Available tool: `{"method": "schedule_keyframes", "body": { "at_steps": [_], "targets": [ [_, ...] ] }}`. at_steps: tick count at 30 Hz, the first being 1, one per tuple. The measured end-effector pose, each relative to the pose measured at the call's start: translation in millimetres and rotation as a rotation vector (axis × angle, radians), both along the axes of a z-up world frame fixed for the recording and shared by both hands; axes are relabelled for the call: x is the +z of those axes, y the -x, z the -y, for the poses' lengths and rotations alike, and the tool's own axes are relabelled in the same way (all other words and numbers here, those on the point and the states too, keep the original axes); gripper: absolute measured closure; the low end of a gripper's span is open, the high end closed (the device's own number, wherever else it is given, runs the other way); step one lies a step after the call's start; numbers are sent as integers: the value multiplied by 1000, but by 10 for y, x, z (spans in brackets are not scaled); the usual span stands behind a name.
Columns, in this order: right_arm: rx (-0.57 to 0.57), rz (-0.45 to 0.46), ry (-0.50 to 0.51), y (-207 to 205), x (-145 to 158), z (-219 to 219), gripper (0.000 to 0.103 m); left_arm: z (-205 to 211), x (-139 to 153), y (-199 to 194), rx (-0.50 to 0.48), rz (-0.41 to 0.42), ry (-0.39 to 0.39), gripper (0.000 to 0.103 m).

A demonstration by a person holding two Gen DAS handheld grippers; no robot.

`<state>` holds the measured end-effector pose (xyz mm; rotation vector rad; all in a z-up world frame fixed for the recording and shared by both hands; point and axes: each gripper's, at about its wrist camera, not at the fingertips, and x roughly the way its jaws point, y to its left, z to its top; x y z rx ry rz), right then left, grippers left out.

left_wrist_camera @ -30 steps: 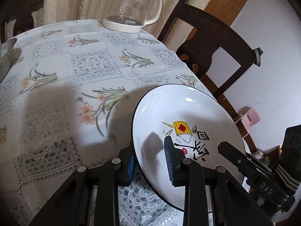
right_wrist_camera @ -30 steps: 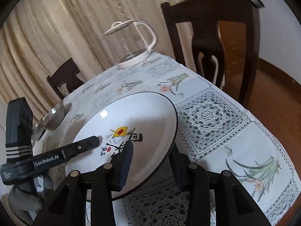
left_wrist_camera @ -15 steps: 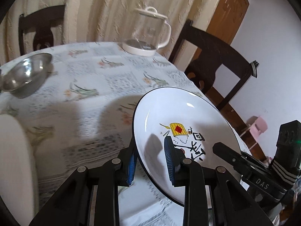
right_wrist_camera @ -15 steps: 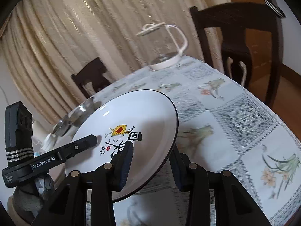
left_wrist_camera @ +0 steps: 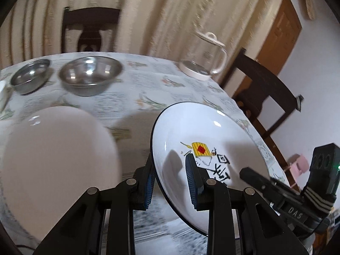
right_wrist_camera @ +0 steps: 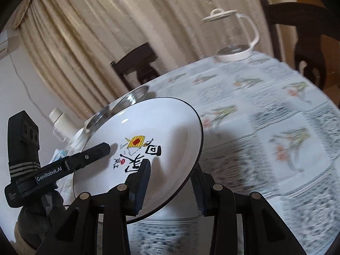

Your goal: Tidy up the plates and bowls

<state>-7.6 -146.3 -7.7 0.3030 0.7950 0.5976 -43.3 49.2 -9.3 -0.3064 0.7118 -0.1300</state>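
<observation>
Both sets of jaws are closed on opposite edges of the printed plate [left_wrist_camera: 212,140]. The left gripper [left_wrist_camera: 170,182] has one pad under the rim and one on the face; the right gripper [right_wrist_camera: 170,182] pinches the other edge the same way. The plate hangs tilted above the desk [right_wrist_camera: 276,110], not touching it. Outward from the left jaws, a plain white plate [left_wrist_camera: 55,153] lies just to the left and lower, on the left hand's side, so I judge it the likely stacking spot. Beyond it sit a large steel bowl [left_wrist_camera: 90,77] and a smaller steel bowl [left_wrist_camera: 29,78], well apart from the jaws. The glass kettle [left_wrist_camera: 207,59] stands at the far edge.
</observation>
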Motion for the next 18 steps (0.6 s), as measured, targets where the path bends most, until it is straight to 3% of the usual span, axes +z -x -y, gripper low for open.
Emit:
{"method": "schedule_keyframes", "body": {
  "at_steps": [18],
  "targets": [
    [155, -12, 70, 43, -12, -927, 62, -947, -154, 408, 174, -4, 46, 75]
  ]
}}
